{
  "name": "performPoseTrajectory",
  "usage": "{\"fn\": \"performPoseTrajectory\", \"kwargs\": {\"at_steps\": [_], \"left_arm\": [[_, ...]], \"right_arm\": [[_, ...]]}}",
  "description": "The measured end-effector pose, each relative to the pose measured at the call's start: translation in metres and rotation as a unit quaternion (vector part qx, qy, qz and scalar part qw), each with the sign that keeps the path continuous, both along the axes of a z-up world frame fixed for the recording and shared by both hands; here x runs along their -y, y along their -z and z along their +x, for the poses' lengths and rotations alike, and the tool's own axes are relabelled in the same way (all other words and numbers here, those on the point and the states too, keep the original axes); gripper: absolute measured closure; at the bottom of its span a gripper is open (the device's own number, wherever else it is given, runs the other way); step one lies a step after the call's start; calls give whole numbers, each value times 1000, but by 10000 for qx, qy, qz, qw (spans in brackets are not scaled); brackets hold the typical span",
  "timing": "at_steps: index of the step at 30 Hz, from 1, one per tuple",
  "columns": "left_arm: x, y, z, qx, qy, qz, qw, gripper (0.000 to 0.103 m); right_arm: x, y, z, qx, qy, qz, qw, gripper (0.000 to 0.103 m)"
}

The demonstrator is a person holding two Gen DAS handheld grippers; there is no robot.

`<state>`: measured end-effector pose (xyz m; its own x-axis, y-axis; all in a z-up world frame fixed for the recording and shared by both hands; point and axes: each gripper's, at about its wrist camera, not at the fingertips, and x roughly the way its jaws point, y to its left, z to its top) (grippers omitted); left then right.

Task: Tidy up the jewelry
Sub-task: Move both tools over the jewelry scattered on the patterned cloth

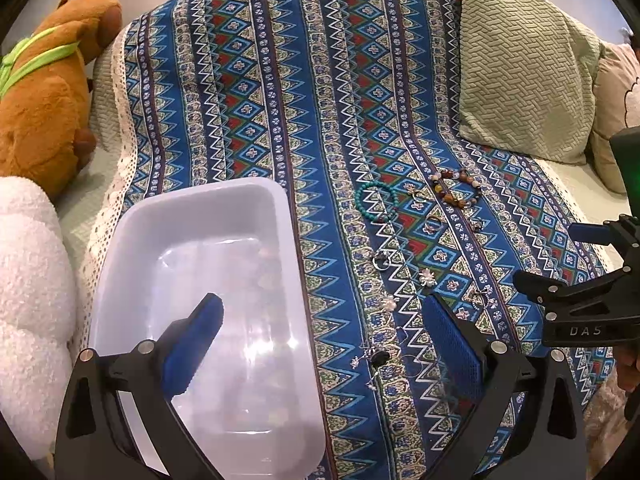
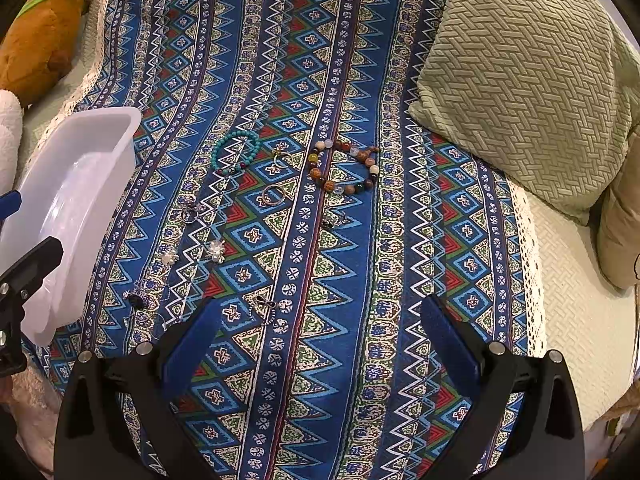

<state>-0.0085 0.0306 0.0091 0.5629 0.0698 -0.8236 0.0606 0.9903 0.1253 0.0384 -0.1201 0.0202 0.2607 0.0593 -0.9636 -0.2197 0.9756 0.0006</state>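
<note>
Jewelry lies scattered on a blue patterned cloth. A turquoise bead bracelet and a multicolour bead bracelet lie farthest away, with rings and small earrings nearer. A white plastic bin stands at the cloth's left side, with nothing in it. My left gripper is open, one finger over the bin, the other over the cloth beside an earring. My right gripper hovers open above the cloth, nothing between its fingers; a small dark earring lies just by its left finger.
A green textured pillow leans at the back right, a second cushion beside it. A brown plush toy and a white fluffy one sit to the left of the bin. A lace edging borders the cloth.
</note>
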Motion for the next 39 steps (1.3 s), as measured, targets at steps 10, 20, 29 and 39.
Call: {"fn": "performPoseTrajectory", "kwargs": {"at_steps": [10,20,29,39], "left_arm": [[-2,2,2,-61,-64,8,10000,8],[-4,5,3,-106,-100,29,9999,8],[-2,6,3,-157,-58,8,9999,8],[8,17,10,-310,58,-60,9995,8]], "right_arm": [[-5,-2,-1,34,-109,19,9999,5],[-10,-4,-4,56,-244,102,9996,5],[-9,-2,-3,43,-205,73,9998,5],[-2,1,5,79,-89,-57,9999,5]]}}
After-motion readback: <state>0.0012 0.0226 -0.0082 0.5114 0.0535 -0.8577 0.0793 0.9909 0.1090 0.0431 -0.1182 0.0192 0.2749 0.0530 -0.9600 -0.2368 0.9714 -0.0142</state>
